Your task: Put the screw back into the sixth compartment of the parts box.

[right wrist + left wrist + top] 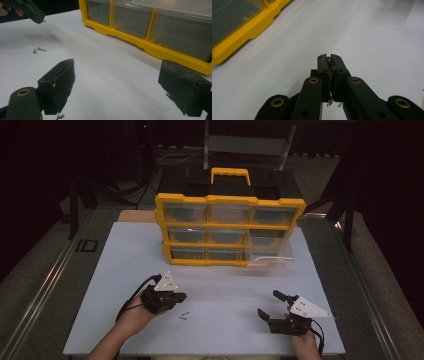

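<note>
A white table is seen from the high view, with a yellow drawer organizer standing at its far side. The organizer has three rows of clear drawers, and its bottom-right drawer is pulled out toward the person.

Two small screws lie on the table, near the front edge and left of centre, just right of the left gripper. In the right gripper view the same screws are seen close together. One lies flat with its long axis running across that view, head to the left and tip to the right. The other is too small for its direction to be told.

The left gripper is held above the table in the person's left hand, its jaws pointing right in the high view. In the left gripper view the left gripper has its jaws pressed fully together. Whether a screw is pinched between the pads cannot be told; a thin, dark, frayed strip runs along the seam between them. In the right gripper view a tiny sliver juts from the left gripper at its tip, too small to identify.

The right gripper is held at the front right of the table. Its jaws stand wide apart, with nothing between them, and in the right gripper view only bare table lies in the gap.
</note>
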Available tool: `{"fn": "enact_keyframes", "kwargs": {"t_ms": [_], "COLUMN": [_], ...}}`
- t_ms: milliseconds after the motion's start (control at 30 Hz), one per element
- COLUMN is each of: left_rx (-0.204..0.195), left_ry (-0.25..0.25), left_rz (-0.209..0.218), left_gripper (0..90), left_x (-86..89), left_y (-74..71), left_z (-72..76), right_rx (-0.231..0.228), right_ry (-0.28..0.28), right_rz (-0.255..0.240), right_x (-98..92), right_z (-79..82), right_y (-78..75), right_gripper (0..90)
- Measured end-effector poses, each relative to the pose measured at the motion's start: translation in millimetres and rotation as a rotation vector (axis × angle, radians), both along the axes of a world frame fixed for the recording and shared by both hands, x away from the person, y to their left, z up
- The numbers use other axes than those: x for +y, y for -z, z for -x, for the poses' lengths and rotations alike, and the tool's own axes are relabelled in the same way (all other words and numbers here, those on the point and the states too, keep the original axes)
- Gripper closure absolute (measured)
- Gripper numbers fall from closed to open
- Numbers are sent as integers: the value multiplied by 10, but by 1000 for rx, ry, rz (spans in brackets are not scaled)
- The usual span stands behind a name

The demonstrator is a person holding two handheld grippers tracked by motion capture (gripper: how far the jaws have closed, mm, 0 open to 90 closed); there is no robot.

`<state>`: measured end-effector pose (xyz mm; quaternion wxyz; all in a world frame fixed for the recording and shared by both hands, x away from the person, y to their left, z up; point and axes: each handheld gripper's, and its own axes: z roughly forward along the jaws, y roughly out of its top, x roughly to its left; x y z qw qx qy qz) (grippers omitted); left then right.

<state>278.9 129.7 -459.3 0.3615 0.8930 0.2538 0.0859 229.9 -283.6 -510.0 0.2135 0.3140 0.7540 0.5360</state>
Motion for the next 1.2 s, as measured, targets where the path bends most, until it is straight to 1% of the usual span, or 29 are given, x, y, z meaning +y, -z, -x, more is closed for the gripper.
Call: {"fn": "enact_keyframes", "kwargs": {"t_ms": [100, 233, 300, 333, 400, 433, 500, 533, 567, 600, 733, 767, 800, 967, 1133, 1200], "left_rx": [-9, -18, -31, -30, -46, -47, -58, -54, -57, -61, -79, -83, -83, -107, -124, -122], "left_ry": [-3, -4, 0, 0, 5, 8, 8, 10, 11, 10, 20, 25, 25, 39, 52, 57], "left_rz": [4, 23, 25, 34, 30, 40, 43, 46, 56, 55, 62, 71, 71, 75, 87, 106], "left_gripper": [885, 884, 885, 885, 885, 885, 885, 885, 885, 885, 885, 885, 885, 885, 885, 885], "left_x": [-8, -21, -37, -44, -67, -82, -105, -109, -119, -127, -192, -220, -220, -310, -391, -428], "left_y": [-49, -123, -169, -185, -235, -260, -304, -313, -336, -352, -448, -494, -494, -646, -757, -820], "left_z": [-20, -39, -46, -50, -60, -70, -97, -104, -122, -132, -169, -182, -182, -240, -299, -340], "right_rx": [1, 0, 0, 2, 2, 1, 1, 1, 1, 0, 0, -3, -3, 1, 0, 2], "right_ry": [-2, -1, -2, -1, -1, -3, -2, -2, -2, -2, -1, 0, 0, 2, 1, 1], "right_rz": [2, 1, 2, 2, 2, 4, 6, 6, 5, 5, 3, 2, 2, 5, 6, 6], "right_x": [2, 5, 3, 2, 5, 6, 9, 9, 10, 7, 1, -2, -2, -1, -3, -4], "right_z": [-3, -5, -6, -8, -6, -3, 1, 1, 2, 1, 0, -2, -2, -2, -3, -4], "right_y": [2, 4, 5, 6, 6, 4, 2, 2, 1, 0, -1, 0, 0, 2, 1, 3], "right_gripper": [139, 138, 138, 138, 138, 139, 138, 138, 138, 138, 138, 138, 138, 138, 138, 138]}}
